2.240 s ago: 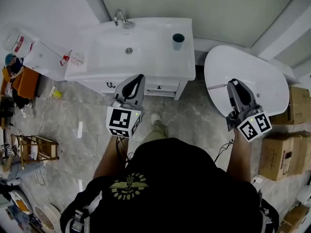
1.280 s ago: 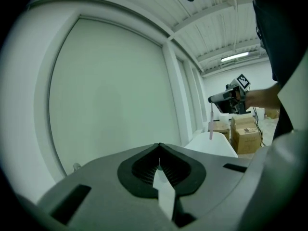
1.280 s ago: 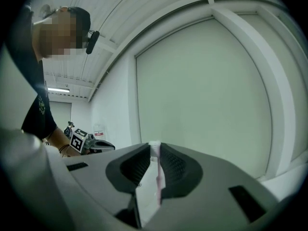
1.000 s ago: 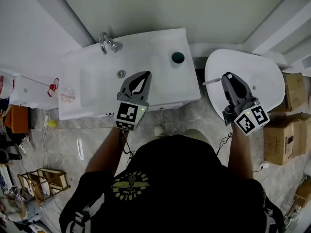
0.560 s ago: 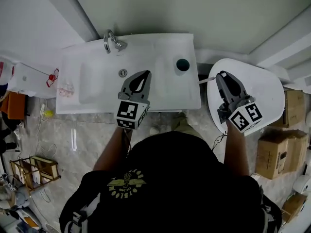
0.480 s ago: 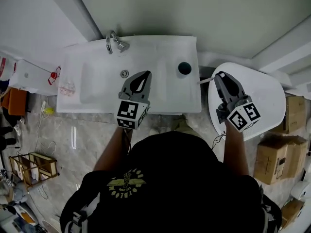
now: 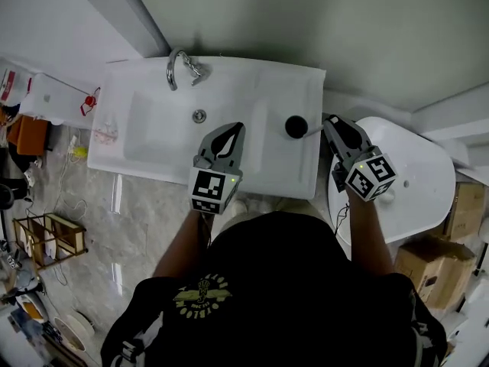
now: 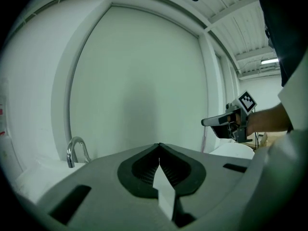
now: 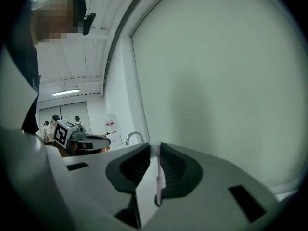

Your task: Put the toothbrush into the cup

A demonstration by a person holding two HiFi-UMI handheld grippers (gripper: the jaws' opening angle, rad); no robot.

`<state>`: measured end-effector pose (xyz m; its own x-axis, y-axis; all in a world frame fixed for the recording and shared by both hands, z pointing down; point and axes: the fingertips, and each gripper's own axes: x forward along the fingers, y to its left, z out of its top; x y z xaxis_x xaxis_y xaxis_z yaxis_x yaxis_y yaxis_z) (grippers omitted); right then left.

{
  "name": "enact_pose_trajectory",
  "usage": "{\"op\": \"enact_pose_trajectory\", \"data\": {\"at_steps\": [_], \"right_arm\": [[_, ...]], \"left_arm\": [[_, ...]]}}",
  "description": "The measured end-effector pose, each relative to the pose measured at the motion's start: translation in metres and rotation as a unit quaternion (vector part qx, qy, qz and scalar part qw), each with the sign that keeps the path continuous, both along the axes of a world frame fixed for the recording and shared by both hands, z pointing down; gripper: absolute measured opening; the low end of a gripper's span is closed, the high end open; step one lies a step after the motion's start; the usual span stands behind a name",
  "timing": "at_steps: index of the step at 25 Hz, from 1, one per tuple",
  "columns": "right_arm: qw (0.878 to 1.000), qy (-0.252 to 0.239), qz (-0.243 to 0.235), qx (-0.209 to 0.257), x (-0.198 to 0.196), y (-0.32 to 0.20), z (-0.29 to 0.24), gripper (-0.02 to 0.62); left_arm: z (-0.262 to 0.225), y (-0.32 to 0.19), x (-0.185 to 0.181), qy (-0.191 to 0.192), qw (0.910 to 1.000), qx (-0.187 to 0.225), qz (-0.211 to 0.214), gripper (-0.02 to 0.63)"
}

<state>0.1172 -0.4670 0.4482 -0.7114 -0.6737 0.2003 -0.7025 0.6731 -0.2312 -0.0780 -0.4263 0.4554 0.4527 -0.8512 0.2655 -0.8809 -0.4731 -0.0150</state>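
White washbasin (image 7: 306, 75) below pale wall. Right gripper (image 7: 330, 125) clamped narrow on toothbrush (image 9: 157, 177), brush end reaching dark cup (image 7: 296, 126) just ahead of jaws. Left gripper (image 7: 235, 127) closed, empty, over basin, beside cup.

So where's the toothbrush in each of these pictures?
Head view: the toothbrush sticks out of the right tongs toward the cup.
Left gripper view: thin pale strip under those tongs, right of centre.
Right gripper view: upright between the tongs, centre.
Shared landmark: the faucet.
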Motion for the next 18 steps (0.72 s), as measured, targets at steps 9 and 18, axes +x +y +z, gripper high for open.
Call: {"op": "enact_pose_trajectory", "data": {"at_steps": [9, 18], "right_arm": [[0.998, 0.001, 0.022, -0.063, 0.005, -0.039, 0.09, 0.064], [0.994, 0.02, 0.032, -0.105, 0.0, -0.042, 0.152, 0.065]], "left_arm": [[0.039, -0.008, 0.013, -0.004, 0.999, -0.042, -0.014, 0.009], [0.065, 0.011, 0.005, -0.027, 0.996, -0.082, -0.025, 0.009]]}}
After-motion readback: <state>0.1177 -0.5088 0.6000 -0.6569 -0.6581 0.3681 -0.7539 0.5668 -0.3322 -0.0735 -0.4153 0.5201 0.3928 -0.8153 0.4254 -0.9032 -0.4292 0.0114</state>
